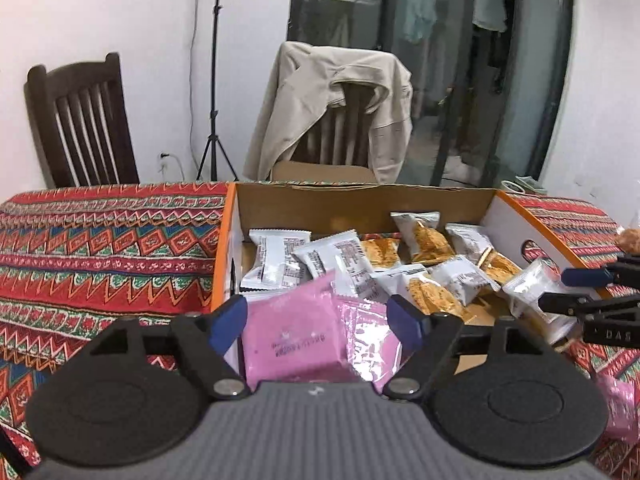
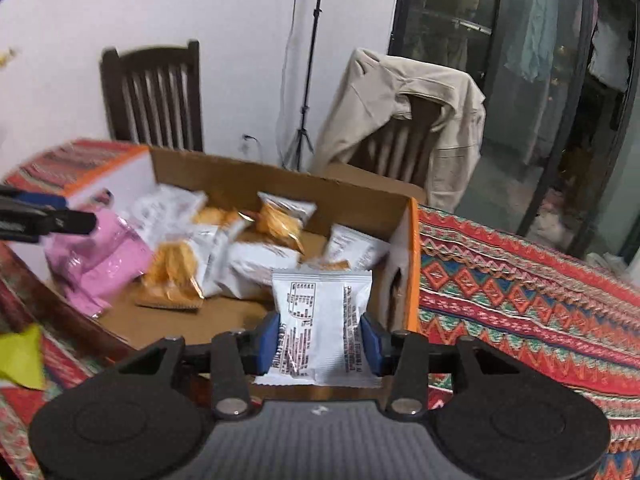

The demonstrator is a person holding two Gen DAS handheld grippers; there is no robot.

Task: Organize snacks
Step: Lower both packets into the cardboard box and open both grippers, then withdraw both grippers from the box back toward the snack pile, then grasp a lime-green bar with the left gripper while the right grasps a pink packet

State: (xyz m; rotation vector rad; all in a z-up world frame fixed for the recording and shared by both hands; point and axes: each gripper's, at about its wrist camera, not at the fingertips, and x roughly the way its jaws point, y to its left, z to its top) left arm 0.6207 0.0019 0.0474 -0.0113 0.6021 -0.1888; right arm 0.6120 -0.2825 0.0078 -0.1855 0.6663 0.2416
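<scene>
Two handheld grippers work over an open cardboard box point(image 1: 362, 196) that sits on a table covered with a red patterned cloth point(image 1: 100, 248). The box holds a loose heap of snack packets point(image 1: 424, 256), white ones and clear ones showing orange snacks, piled toward its far wall. The right gripper point(image 2: 319, 338) has its blue pads pressed against both sides of a white snack packet point(image 2: 320, 320), held upright above the box's near right corner, close to the orange-edged side wall. The left gripper point(image 1: 316, 320) hangs over the near left corner of the box with its fingers spread wide; a pink packet point(image 1: 292, 336) lies between them, but the pads do not seem to touch it. Likely risks: the white packet is thin and slippery, so it could slide from the pads or catch on the side wall and fall on the cloth outside the box. The two grippers are also near one another over the box, so a hurried move could knock them together. Both tools point forward and slightly downward into the box. The right wrist view is blurred toward its left side.
</scene>
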